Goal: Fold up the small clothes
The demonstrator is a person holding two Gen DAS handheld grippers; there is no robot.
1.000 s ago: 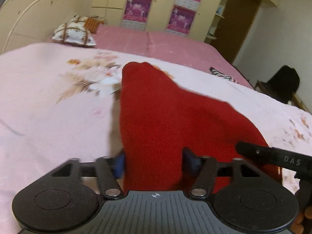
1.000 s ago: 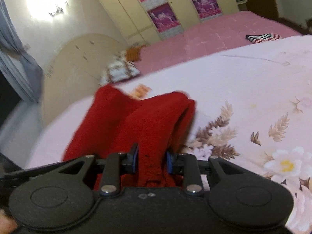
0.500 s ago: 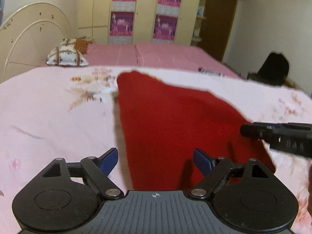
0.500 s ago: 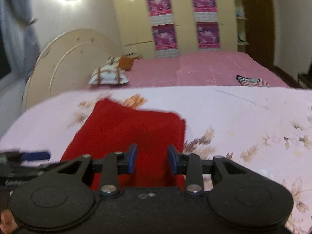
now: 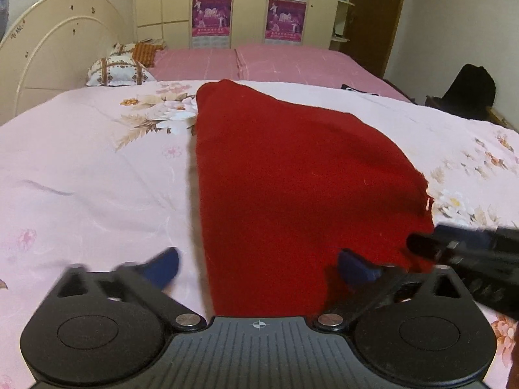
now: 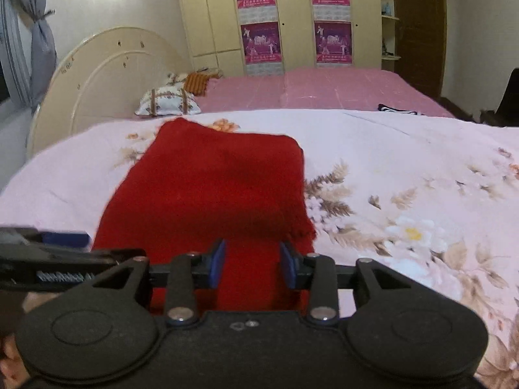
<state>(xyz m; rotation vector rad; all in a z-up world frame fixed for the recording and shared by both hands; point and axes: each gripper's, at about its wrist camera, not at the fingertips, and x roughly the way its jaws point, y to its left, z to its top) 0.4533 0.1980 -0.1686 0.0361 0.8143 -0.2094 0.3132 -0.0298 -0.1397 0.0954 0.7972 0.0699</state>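
Left wrist: red cloth (image 5: 285, 175) edge between opening fingers (image 5: 162, 265)

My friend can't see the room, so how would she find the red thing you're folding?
Look at the big bed with the pale pink flowered bedspread. On its middle, in front of the two grippers, lies the red knitted garment, spread flat. It is the only plain deep-red thing there; the patterned pillow and the striped cloth lie farther back.
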